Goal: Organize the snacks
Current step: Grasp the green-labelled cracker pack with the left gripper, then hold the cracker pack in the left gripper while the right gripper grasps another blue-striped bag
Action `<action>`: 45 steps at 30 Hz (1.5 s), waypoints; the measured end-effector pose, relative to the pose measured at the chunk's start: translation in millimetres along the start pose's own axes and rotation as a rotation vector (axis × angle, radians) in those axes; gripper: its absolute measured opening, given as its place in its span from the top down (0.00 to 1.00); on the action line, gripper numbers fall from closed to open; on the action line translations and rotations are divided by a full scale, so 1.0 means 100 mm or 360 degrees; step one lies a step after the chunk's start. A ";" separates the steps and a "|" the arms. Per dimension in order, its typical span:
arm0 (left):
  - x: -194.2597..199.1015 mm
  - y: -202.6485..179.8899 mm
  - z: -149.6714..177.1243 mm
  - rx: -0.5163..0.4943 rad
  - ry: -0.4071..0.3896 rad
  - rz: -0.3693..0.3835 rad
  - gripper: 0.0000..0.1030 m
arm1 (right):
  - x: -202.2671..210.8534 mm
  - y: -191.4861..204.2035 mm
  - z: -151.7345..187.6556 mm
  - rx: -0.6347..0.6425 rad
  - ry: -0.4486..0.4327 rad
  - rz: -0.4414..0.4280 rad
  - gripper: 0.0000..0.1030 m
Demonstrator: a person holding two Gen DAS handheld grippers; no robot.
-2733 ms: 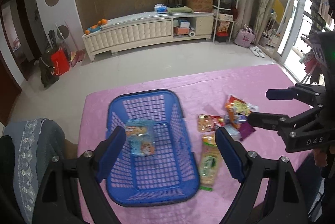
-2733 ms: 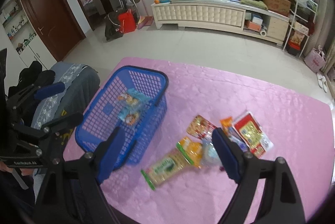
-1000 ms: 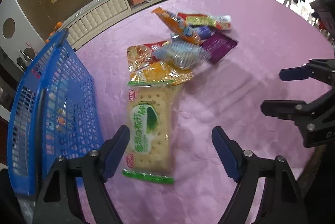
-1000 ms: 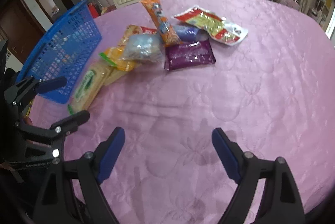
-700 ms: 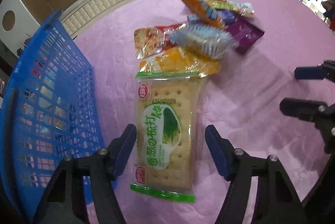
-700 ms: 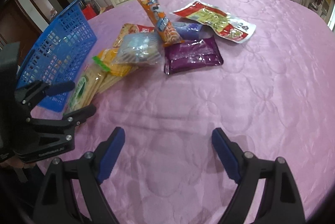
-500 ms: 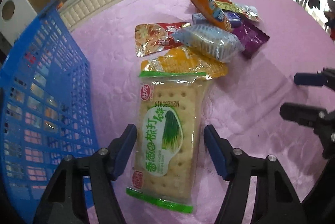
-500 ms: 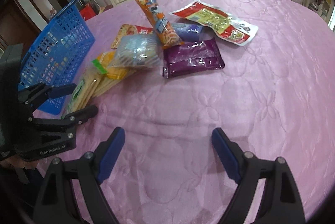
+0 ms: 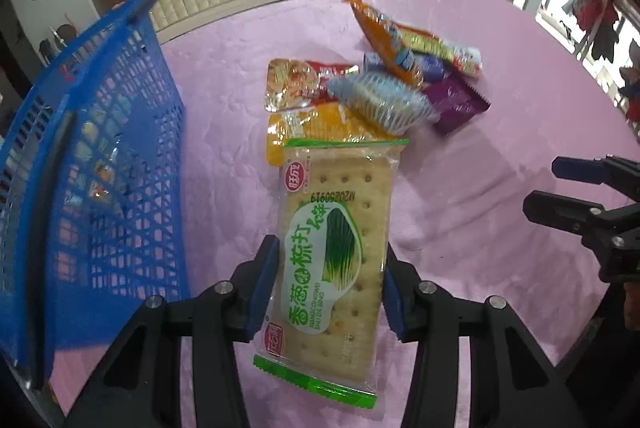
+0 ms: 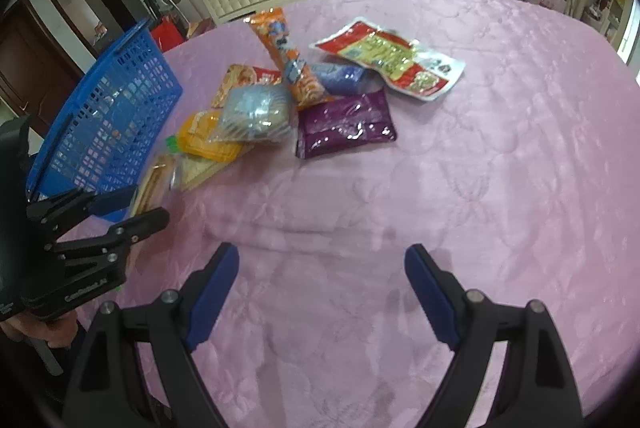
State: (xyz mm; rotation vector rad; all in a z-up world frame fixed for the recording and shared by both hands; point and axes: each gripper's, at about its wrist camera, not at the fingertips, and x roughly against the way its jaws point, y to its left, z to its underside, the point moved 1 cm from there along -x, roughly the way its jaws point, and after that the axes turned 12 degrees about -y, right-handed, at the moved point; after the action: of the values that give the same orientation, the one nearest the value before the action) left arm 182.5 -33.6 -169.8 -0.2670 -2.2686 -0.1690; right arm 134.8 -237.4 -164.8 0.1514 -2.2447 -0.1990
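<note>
On my left the blue basket [image 9: 92, 164] walls off that whole side, its mesh just beside the cracker pack [image 9: 336, 240]. Ahead, the snack pile [image 9: 384, 84] crowds the middle of the pink tablecloth [image 10: 500, 156] (packets overlapping, no gap between them). To the right and in front of my right gripper [image 10: 320, 292] the cloth lies bare, wide enough to pass.
</note>
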 end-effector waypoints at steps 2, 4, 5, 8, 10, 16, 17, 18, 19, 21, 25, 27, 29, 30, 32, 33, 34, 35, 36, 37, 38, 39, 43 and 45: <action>0.07 0.00 -0.01 0.0026 -0.0016 -0.0009 0.57 | 0.05 -0.02 -0.02 0.0009 -0.0008 0.0007 0.15; 0.12 -0.02 -0.03 0.0033 -0.0034 -0.0022 0.57 | 0.08 -0.03 -0.04 0.0017 -0.0013 0.0017 0.15; 0.14 -0.03 -0.03 0.0034 -0.0043 -0.0029 0.57 | 0.09 -0.05 -0.06 0.0017 -0.0016 0.0022 0.15; 0.25 -0.02 -0.04 0.0053 -0.0066 -0.0051 0.57 | 0.09 -0.07 -0.14 0.0005 -0.0014 0.0016 0.15; 0.32 -0.01 -0.04 0.0068 -0.0086 -0.0062 0.57 | 0.06 -0.07 -0.21 -0.0016 -0.0010 -0.0006 0.15; 0.26 -0.02 -0.26 0.0053 -0.0163 -0.0098 0.57 | -0.13 0.03 -0.43 -0.0035 0.0020 -0.0116 0.15; 0.22 -0.01 -0.28 0.0057 -0.0165 -0.0099 0.57 | -0.19 0.05 -0.47 -0.0034 0.0034 -0.0145 0.15; 0.20 0.00 -0.31 0.0066 -0.0167 -0.0099 0.57 | -0.24 0.08 -0.51 -0.0033 0.0047 -0.0167 0.16; 0.17 0.01 -0.32 0.0075 -0.0168 -0.0102 0.57 | -0.28 0.09 -0.54 -0.0033 0.0060 -0.0184 0.19; 0.10 0.02 -0.35 0.0088 -0.0166 -0.0114 0.57 | -0.42 0.13 -0.63 -0.0042 0.0109 -0.0217 0.24; -0.06 0.05 -0.46 0.0105 -0.0152 -0.0131 0.57 | -0.65 0.21 -0.78 -0.0051 0.0175 -0.0273 0.26; -0.09 0.08 -0.49 0.0117 -0.0151 -0.0133 0.57 | -0.77 0.29 -0.84 -0.0032 0.0215 -0.0275 0.26; -0.10 0.12 -0.50 0.0128 -0.0147 -0.0144 0.57 | -0.88 0.34 -0.89 -0.0038 0.0251 -0.0289 0.26; -0.13 0.14 -0.51 0.0138 -0.0141 -0.0143 0.57 | -0.92 0.35 -0.90 -0.0041 0.0268 -0.0296 0.26; -0.16 0.16 -0.53 0.0142 -0.0131 -0.0133 0.57 | -1.05 0.40 -0.92 -0.0036 0.0318 -0.0281 0.26; -0.18 0.15 -0.53 0.0138 -0.0129 -0.0134 0.57 | -1.12 0.42 -0.92 -0.0029 0.0348 -0.0254 0.26; -0.20 0.15 -0.54 0.0133 -0.0126 -0.0139 0.57 | -1.17 0.42 -0.92 -0.0028 0.0362 -0.0254 0.26; -0.21 0.14 -0.55 0.0128 -0.0122 -0.0142 0.57 | -1.21 0.44 -0.92 -0.0027 0.0372 -0.0263 0.26; -0.22 0.14 -0.55 0.0125 -0.0118 -0.0143 0.57 | -1.22 0.45 -0.91 -0.0025 0.0375 -0.0266 0.27; -0.24 0.13 -0.56 0.0124 -0.0116 -0.0143 0.57 | -1.24 0.47 -0.91 -0.0006 0.0386 -0.0248 0.31; -0.24 0.12 -0.55 0.0124 -0.0115 -0.0143 0.57 | -1.25 0.48 -0.90 0.0015 0.0390 -0.0239 0.39; -0.24 0.12 -0.55 0.0126 -0.0111 -0.0142 0.57 | -1.25 0.48 -0.88 0.0037 0.0390 -0.0230 0.42; -0.24 0.13 -0.51 0.0163 -0.0095 -0.0128 0.57 | -1.18 0.46 -0.82 0.0071 0.0366 -0.0234 0.46; -0.22 0.12 -0.48 0.0170 -0.0091 -0.0133 0.57 | -1.08 0.45 -0.79 0.0092 0.0351 -0.0228 0.47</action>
State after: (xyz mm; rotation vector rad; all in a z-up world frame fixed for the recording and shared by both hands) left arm 234.3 -34.7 -154.9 -0.1227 -2.3380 -0.0841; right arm 262.3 -181.5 -189.0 0.3494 -2.0219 -0.1847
